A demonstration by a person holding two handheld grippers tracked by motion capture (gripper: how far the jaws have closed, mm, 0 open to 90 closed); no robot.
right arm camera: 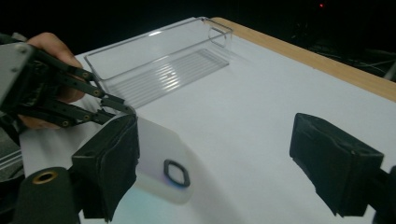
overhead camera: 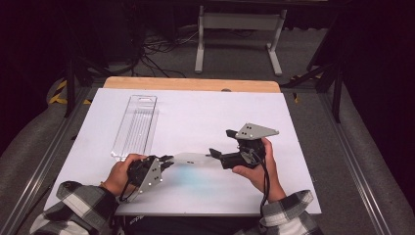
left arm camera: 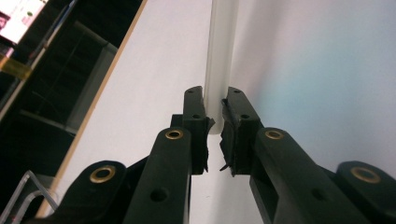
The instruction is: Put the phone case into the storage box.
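Fingers of the left gripper are pinched tight on one edge of a thin, see-through frosted plastic lid with rounded corners. In the left gripper view the lid runs straight away from the jaws, seen edge-on. The right gripper has its jaws wide apart. One black pad sits right by the other end of the lid, but I cannot tell if it touches. The other pad is well away and presses on nothing.

The lid hangs a little above the white table top, between the two grippers, near the front of the table. It has a small dark ring-shaped hole near one end. A long clear plastic box with a ribbed bottom lies open on the table, farther back on the left.

I think the lid is very light and a bit bendy. It looks smooth, so it may slip or sag if held at one end. A good grip would be flat on both short ends, with gentle pressure so it does not crack.
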